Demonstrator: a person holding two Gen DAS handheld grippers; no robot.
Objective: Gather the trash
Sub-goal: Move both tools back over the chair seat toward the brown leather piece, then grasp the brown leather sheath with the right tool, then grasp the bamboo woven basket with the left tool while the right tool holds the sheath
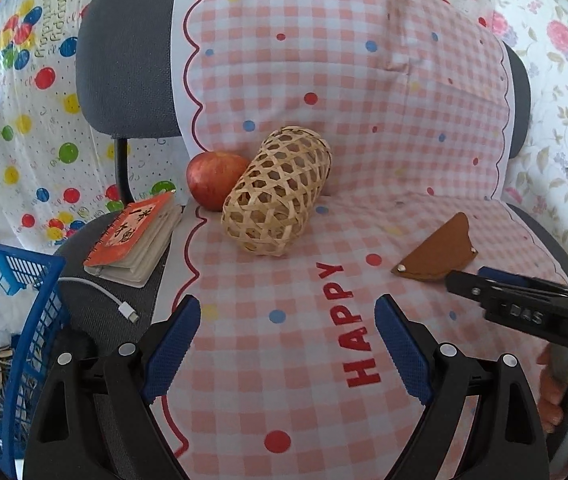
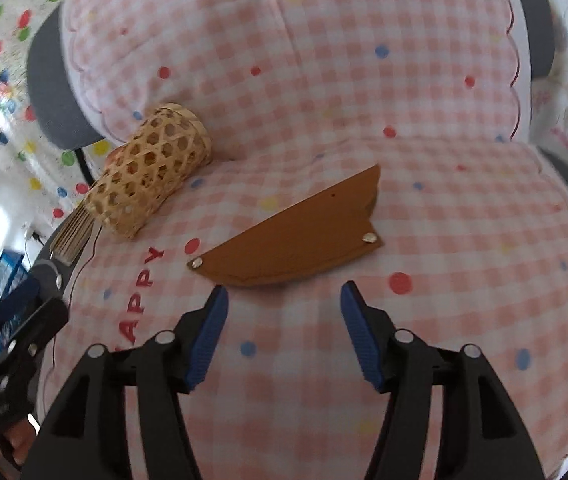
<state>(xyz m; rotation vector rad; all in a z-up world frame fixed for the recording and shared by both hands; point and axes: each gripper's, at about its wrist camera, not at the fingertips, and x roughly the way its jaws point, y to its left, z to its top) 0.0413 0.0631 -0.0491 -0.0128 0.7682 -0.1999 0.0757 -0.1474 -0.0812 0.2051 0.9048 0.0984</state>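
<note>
Trash here looks like the brown leather sheath-type thing [image 2: 296, 236], flat on the pink checked cloth [image 2: 424, 208] that's draped over the chair seat, two little rivets at its ends. Right wrist view has it dead ahead, just past the right gripper [image 2: 284, 300], whose blue pads are spread apart with nothing between them, so it's gripping nothing. Tips are close to the sheath's near edge but I can't say they touch.

Left wrist view shows the same sheath [image 1: 436, 254] off on the right side of the seat, with the right gripper [image 1: 460, 278] poking in from the right edge just beside it, and a bit of the person's hand [image 1: 564, 384] holding it low right. Left gripper [image 1: 288, 320] is also wide apart and empty, hanging over the red "HAPPY" lettering [image 1: 354, 324].

Stuff only the left cam really gives you: a red apple [image 1: 213, 184] tucked against the woven bamboo basket [image 1: 275, 192] lying on its side, an orange spiral notebook [image 1: 135, 236] at the seat's left edge, a white cable [image 1: 103, 294] on the bare grey chair [image 1: 123, 52], and a blue plastic crate [image 1: 11, 320] down low left. Right cam catches the basket [image 2: 147, 172], just the notebook's page edges [image 2: 73, 232], and the apple's basically hidden behind the basket. It also shows the left gripper's body [image 2: 19, 344] at lower left, blurry.
</note>
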